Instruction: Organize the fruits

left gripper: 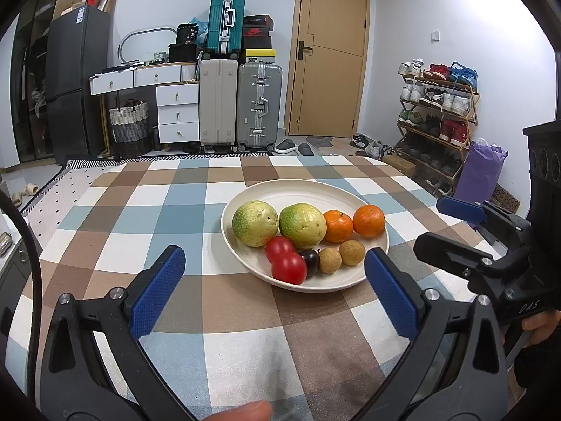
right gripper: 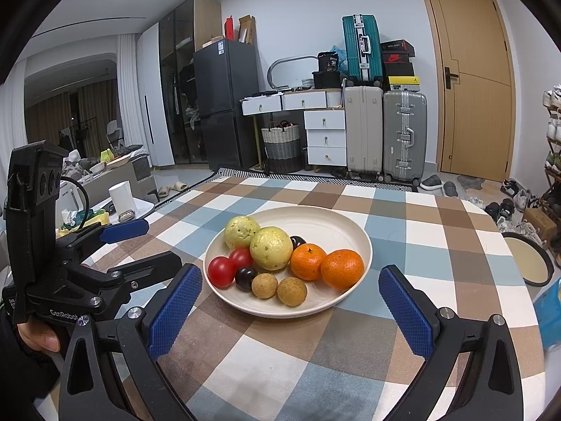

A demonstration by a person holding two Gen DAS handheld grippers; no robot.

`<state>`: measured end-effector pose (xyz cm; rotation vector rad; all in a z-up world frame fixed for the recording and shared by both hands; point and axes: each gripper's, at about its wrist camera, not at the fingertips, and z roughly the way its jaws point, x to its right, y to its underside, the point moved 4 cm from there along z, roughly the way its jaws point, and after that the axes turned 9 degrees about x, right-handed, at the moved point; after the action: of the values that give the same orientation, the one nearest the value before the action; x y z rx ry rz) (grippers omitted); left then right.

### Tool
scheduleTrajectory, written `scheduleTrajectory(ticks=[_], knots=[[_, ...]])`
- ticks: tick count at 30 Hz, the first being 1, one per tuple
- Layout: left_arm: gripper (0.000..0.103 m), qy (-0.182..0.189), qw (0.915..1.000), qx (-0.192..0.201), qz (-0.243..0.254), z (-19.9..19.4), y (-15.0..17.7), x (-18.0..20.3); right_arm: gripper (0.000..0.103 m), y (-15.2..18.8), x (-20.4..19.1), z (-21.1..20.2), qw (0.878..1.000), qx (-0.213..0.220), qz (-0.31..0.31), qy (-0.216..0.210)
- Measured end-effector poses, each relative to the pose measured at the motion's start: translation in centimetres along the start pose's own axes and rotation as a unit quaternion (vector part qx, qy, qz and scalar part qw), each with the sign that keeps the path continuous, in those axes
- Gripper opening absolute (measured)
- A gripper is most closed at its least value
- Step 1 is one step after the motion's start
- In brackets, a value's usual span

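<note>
A cream plate stands on the checked tablecloth. It holds two green guavas, two oranges, two red tomatoes, dark plums and two brown longans. My left gripper is open and empty, just in front of the plate. My right gripper is open and empty, also just in front of the plate. Each gripper shows in the other's view, the right gripper at the right edge and the left gripper at the left edge.
The checked tablecloth covers the table. A dark-rimmed round tray lies at the table's right edge. Suitcases, white drawers, a fridge, a door and a shoe rack stand beyond the table.
</note>
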<state>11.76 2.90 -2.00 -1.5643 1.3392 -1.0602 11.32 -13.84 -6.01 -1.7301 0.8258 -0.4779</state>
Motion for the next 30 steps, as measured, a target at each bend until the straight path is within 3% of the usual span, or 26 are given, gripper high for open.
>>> scheduleTrajectory(ticks=[30], knots=[[0.102, 0.002, 1.0, -0.001, 0.003, -0.01, 0.14, 0.27, 0.103, 0.03, -0.05, 0.03, 1.0, -0.001, -0.001, -0.001]])
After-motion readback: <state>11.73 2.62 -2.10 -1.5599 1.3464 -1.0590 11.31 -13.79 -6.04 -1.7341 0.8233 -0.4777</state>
